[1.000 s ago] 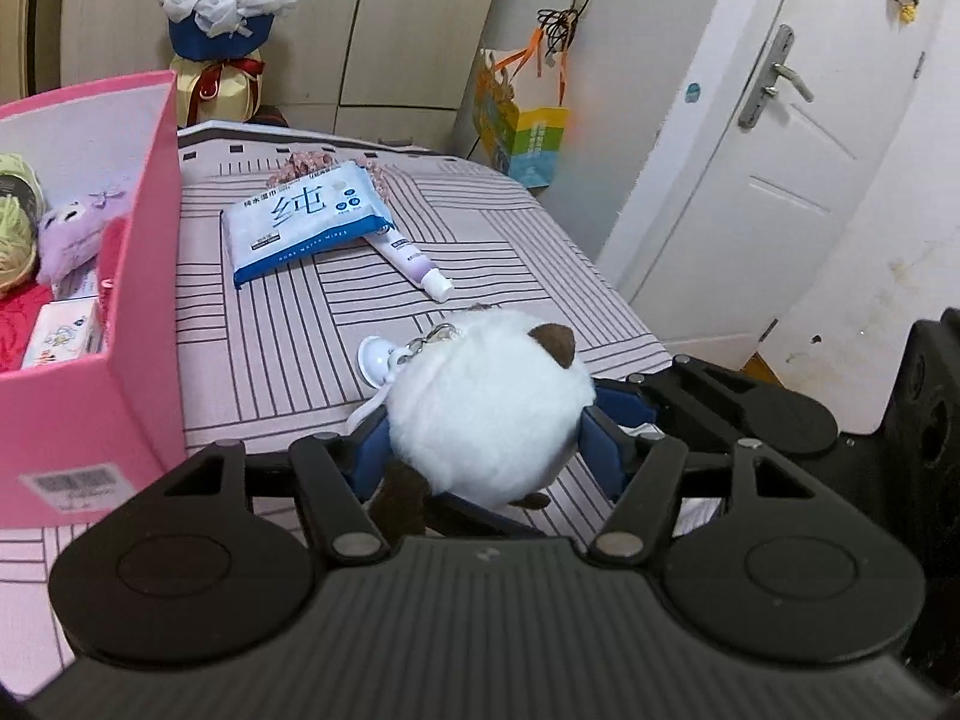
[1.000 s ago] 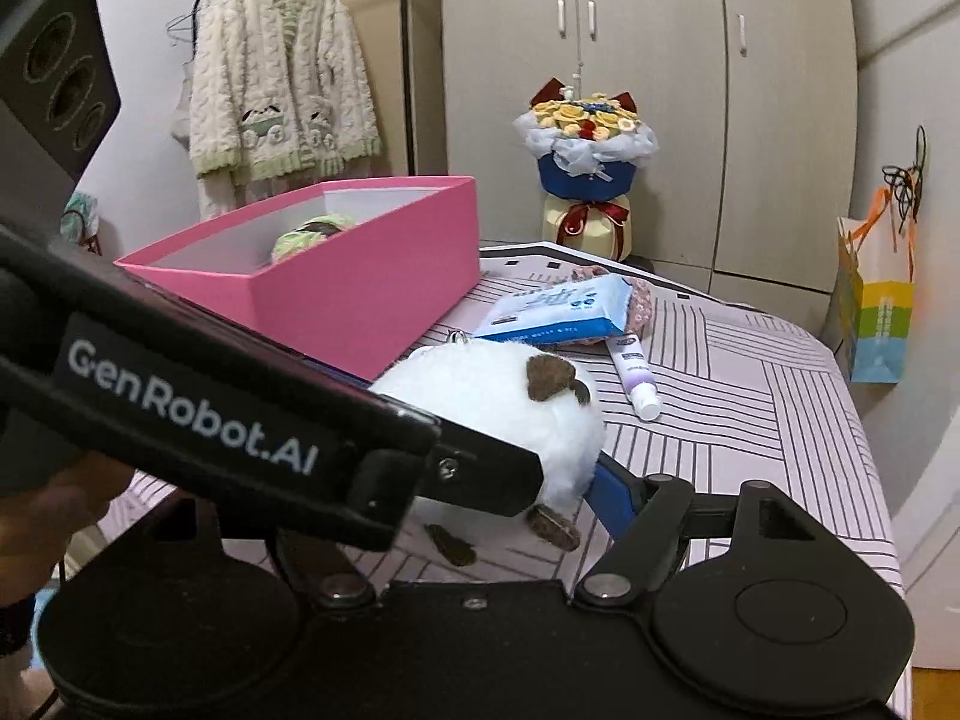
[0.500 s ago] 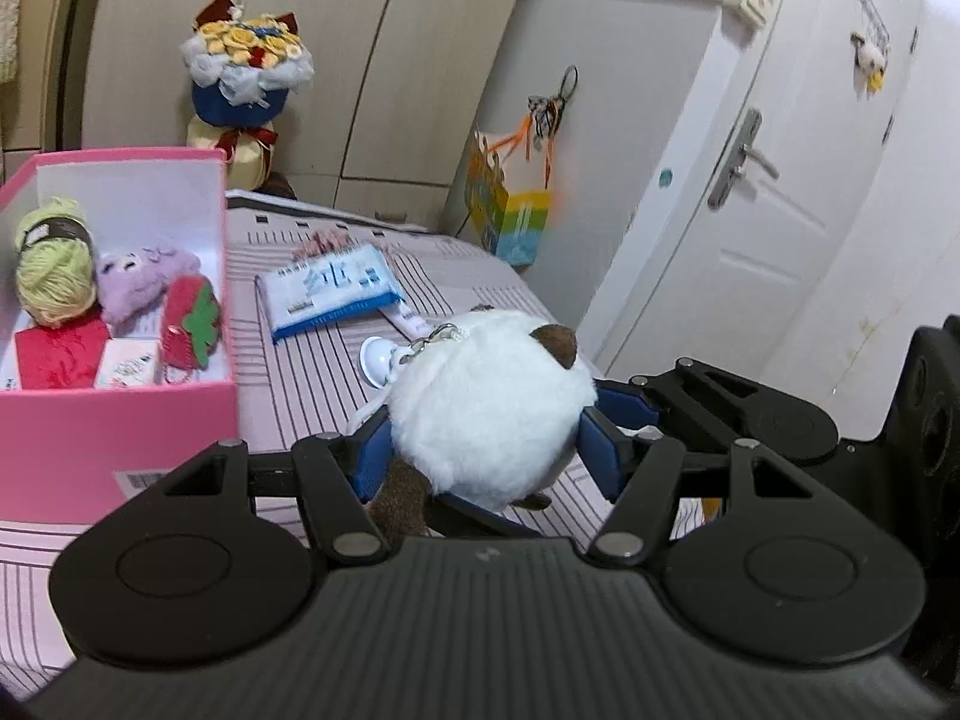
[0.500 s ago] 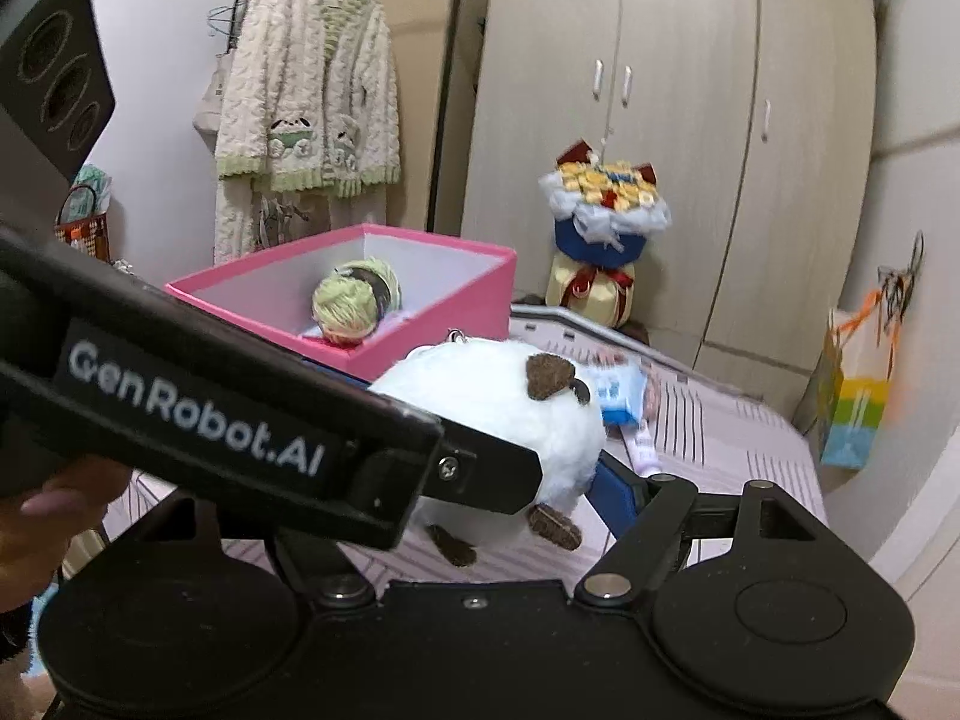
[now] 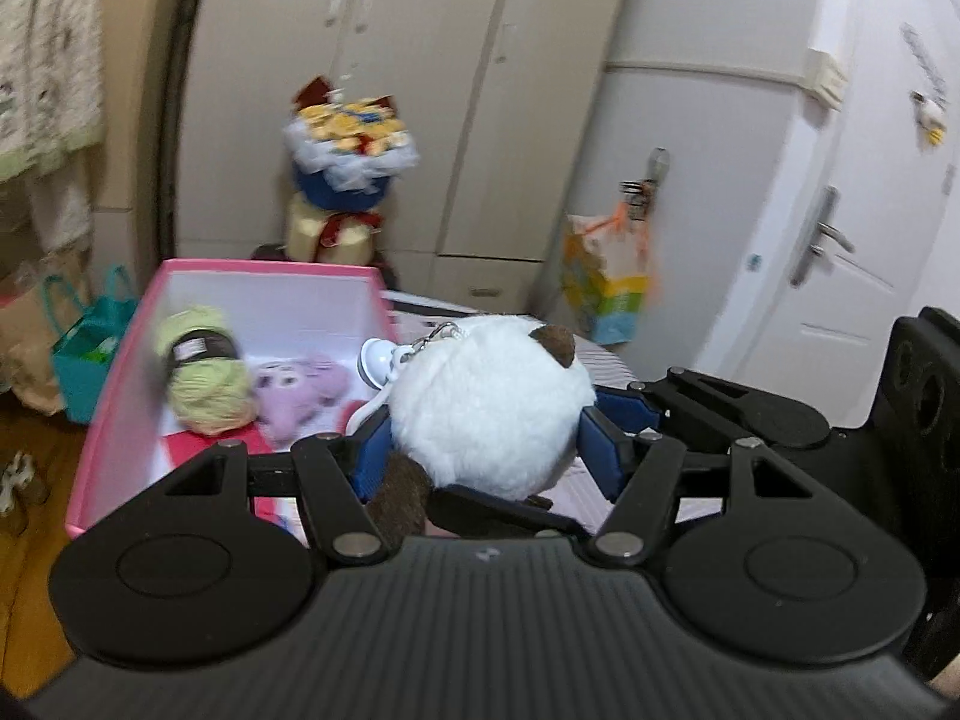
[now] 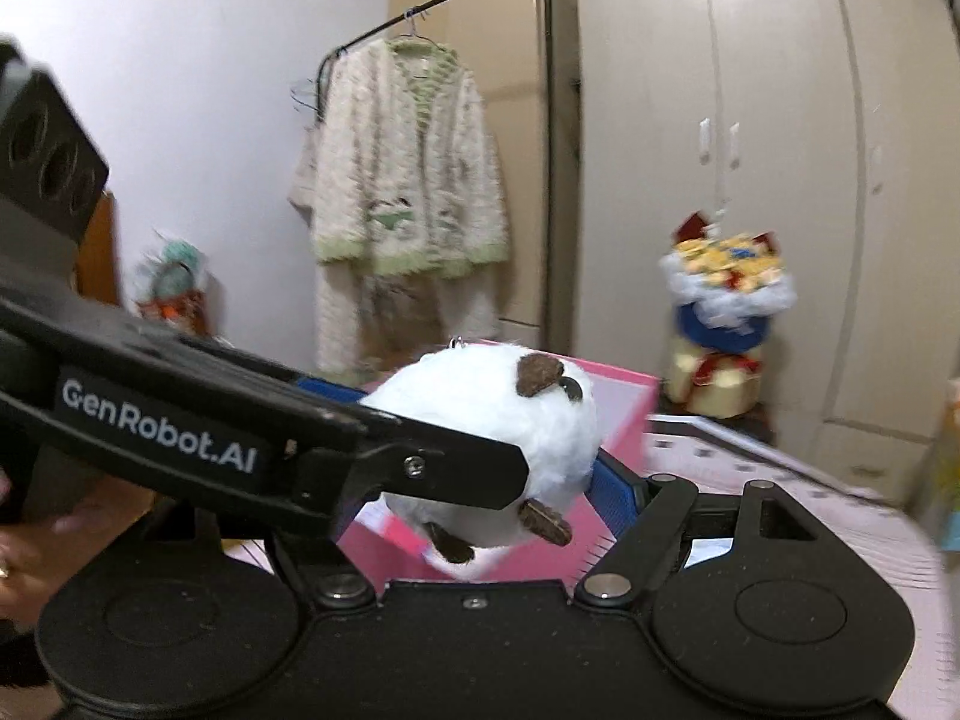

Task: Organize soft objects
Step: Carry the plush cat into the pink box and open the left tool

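Both tongs, left [image 5: 489, 438] and right [image 6: 480, 480], still pinch the white plush [image 5: 489, 408], now raised nearer the pink box [image 5: 120, 360].

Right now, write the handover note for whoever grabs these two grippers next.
Left gripper: jaws shut on the white plush ball, held in the air beside the pink box.
Right gripper: the same plush sits between its blue pads; whether it grips or only brackets the toy is unclear.
Already in the box: green yarn ball, purple plush, something red under them.
Left to do: carry the plush ball over the box opening, lower it into the free space, open the jaws. Mind its keychain clip dangling on the box side.
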Demonstrator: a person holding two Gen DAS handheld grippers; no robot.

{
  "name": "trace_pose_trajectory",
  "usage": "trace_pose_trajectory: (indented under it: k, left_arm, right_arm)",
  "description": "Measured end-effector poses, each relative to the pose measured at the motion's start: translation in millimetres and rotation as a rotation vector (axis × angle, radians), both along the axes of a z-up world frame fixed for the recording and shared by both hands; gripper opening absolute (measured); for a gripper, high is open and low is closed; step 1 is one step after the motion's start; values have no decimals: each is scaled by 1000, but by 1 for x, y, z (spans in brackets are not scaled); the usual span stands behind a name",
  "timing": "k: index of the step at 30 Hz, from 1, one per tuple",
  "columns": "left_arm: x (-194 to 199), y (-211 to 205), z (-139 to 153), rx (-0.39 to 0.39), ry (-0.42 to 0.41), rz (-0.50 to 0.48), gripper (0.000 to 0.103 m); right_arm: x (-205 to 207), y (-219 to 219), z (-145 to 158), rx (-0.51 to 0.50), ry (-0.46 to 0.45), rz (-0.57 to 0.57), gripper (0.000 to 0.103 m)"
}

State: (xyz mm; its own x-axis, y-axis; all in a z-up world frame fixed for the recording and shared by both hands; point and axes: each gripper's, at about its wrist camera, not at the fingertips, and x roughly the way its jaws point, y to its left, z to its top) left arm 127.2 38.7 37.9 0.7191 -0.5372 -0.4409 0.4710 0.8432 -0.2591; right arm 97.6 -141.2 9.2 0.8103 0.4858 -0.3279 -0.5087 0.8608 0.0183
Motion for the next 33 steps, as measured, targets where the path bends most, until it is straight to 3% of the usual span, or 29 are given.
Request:
trace_pose_trajectory:
  k: [3,7,11,16,25,30,33]
  left_arm:
    - [20,19,2,-6,36,57,63]
    - [49,40,-9,-11,100,114,63]
    - [74,56,-28,-29,186,148,63]
    - [88,69,-43,-37,224,175,63]
    - [100,74,-57,-31,249,234,63]
    - [86,77,-48,-16,178,315,63]
    - [72,79,-37,-16,143,311,63]
  right_arm:
    - [29,10,0,67,64,68,81]
    - [69,30,-8,85,164,125,79]
    - [99,49,-22,67,261,152,79]
    - [119,68,-30,10,330,166,79]
    - [131,80,-36,-70,354,160,80]
    - [122,67,-27,-62,311,143,80]
    - [107,48,-15,-56,271,127,80]
